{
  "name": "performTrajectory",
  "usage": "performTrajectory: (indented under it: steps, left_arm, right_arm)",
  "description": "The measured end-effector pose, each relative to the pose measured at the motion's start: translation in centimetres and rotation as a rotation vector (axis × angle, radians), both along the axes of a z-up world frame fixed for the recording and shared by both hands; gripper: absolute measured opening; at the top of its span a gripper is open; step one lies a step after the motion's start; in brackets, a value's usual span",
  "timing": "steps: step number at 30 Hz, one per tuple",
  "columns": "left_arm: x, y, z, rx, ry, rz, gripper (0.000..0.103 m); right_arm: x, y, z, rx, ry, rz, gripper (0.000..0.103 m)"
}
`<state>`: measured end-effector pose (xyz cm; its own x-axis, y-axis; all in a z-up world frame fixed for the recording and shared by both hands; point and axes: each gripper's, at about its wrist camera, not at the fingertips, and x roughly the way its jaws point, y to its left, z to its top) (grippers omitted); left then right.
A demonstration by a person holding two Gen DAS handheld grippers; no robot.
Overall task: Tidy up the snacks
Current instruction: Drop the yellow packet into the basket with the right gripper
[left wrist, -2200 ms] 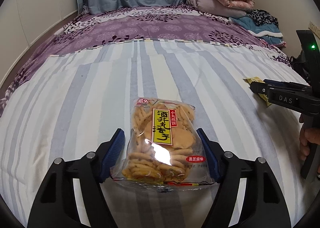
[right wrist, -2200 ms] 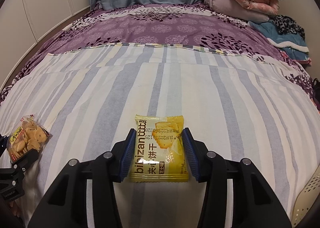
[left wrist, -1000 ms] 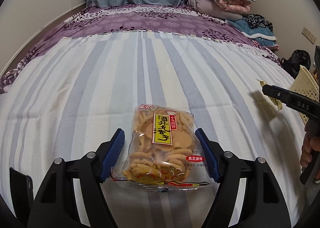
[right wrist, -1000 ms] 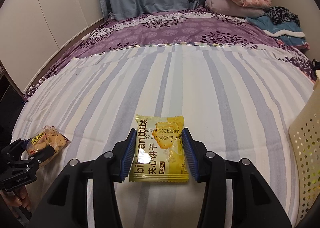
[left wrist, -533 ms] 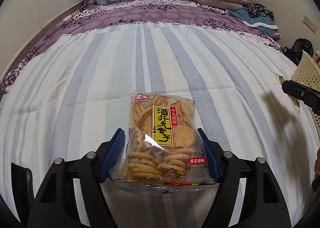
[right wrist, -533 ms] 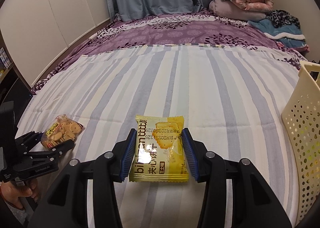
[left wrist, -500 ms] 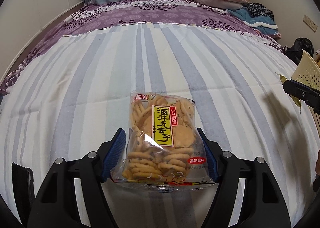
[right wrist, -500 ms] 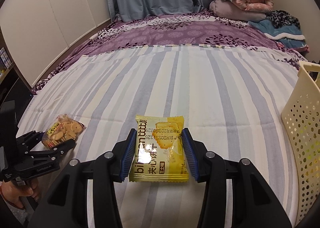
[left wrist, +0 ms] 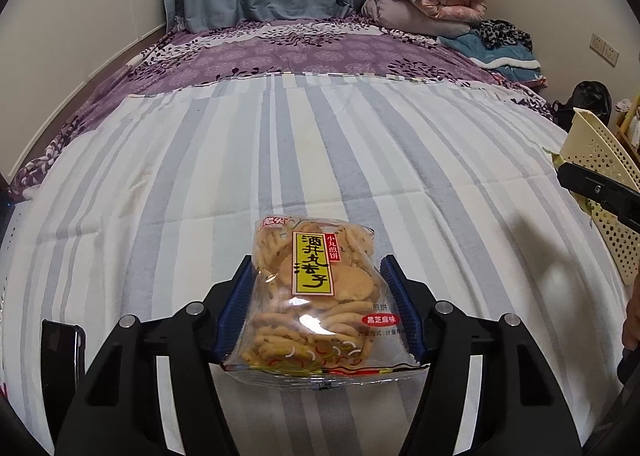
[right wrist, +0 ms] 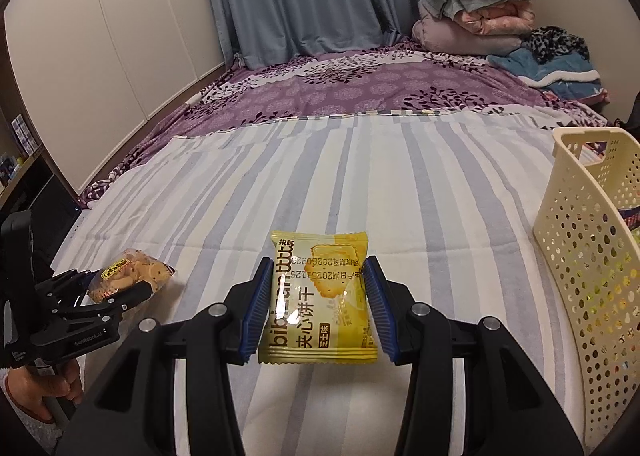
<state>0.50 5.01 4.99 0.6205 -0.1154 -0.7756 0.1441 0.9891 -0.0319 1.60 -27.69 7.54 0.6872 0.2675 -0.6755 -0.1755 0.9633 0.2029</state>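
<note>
A clear bag of small round crackers (left wrist: 316,296) with a yellow label sits between the blue pads of my left gripper (left wrist: 316,262). The jaws are closing and the pads press on the bag's sides, holding it above the striped bed sheet (left wrist: 200,196). My right gripper (right wrist: 318,262) is shut on a yellow sandwich-biscuit packet (right wrist: 320,296), also held off the sheet. In the right wrist view the left gripper (right wrist: 120,282) with the cracker bag (right wrist: 132,270) is at the far left, in a person's hand. A cream perforated basket (right wrist: 580,236) stands just right of the biscuit packet.
The basket (left wrist: 600,176) and a finger of the right gripper (left wrist: 596,190) show at the right edge of the left wrist view. Folded quilts (right wrist: 480,16) lie at the bed's far right. White wardrobe doors (right wrist: 80,56) line the left wall. A dark flat object (left wrist: 60,352) lies at lower left.
Both grippers have risen with their packets. The left jaws have narrowed and squeeze the cracker bag. More of the basket has come into the right wrist view.
</note>
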Motion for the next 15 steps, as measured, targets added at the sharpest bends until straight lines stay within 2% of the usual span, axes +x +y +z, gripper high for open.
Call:
performTrajectory:
  steps: [15]
  left_arm:
    - [-2.6, -4.2, 3.7, 0.019, -0.069, -0.083, 0.065]
  right_arm:
    - [-3.1, -3.7, 2.8, 0.046, -0.087, -0.061, 0.046]
